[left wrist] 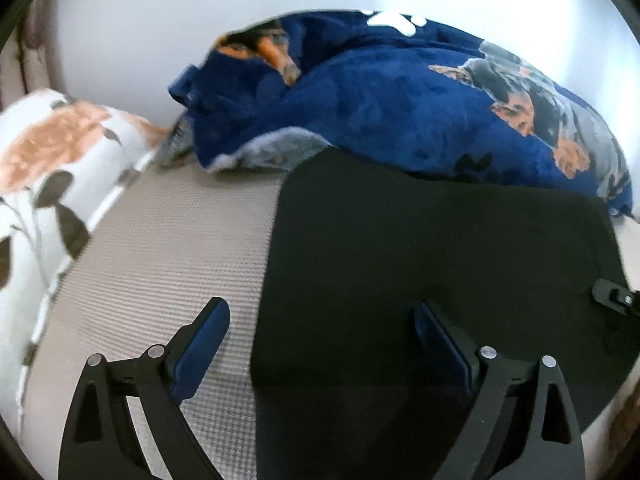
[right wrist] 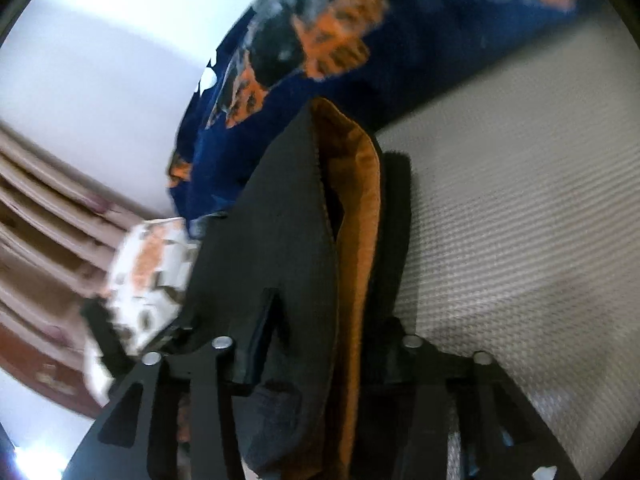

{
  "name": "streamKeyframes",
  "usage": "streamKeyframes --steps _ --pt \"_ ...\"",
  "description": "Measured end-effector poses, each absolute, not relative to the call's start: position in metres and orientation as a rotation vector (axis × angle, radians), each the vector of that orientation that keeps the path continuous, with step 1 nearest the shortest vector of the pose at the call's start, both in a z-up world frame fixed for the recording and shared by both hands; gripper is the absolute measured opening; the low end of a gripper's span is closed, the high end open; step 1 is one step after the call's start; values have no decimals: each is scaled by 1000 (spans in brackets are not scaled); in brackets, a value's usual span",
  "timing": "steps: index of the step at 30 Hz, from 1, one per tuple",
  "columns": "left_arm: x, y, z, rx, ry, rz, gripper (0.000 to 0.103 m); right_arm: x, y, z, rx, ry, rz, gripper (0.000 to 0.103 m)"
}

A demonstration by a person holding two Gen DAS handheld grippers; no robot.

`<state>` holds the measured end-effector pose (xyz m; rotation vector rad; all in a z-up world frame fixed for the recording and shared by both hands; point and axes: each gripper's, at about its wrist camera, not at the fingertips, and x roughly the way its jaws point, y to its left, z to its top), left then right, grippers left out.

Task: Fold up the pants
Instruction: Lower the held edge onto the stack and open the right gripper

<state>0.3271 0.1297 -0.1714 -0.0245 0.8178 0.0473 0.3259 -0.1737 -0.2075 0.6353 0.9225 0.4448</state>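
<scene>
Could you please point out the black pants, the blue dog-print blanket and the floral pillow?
black pants (left wrist: 420, 248): left wrist view, flat middle of the fabric.
blue dog-print blanket (left wrist: 360, 96): left wrist view, plain blue centre.
floral pillow (left wrist: 52, 152): left wrist view, upper face.

Ahead of your left gripper you have a heaped navy dog-print blanket (left wrist: 360, 100) against the white wall (left wrist: 132, 20). Left of it lies 1 floral pillow (left wrist: 52, 168); the beige waffle-textured bedcover (left wrist: 160, 260) spreads beneath.
</scene>
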Motion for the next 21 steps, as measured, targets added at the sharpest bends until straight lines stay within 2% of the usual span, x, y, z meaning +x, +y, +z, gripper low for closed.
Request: streamKeyframes --steps 2,4,6,9,21 --pt "321 125 -167 18 771 94 94 315 -161 -197 508 874 355 61" --pt "315 123 -163 42 725 111 94 308 -147 -189 387 841 292 66" --pt "312 123 -160 47 698 118 98 302 -135 -183 284 806 240 68" --pt "313 128 -159 25 700 114 98 298 -127 -176 204 762 202 71" --pt "309 130 -156 -1 677 120 98 305 -111 -176 152 800 166 83"
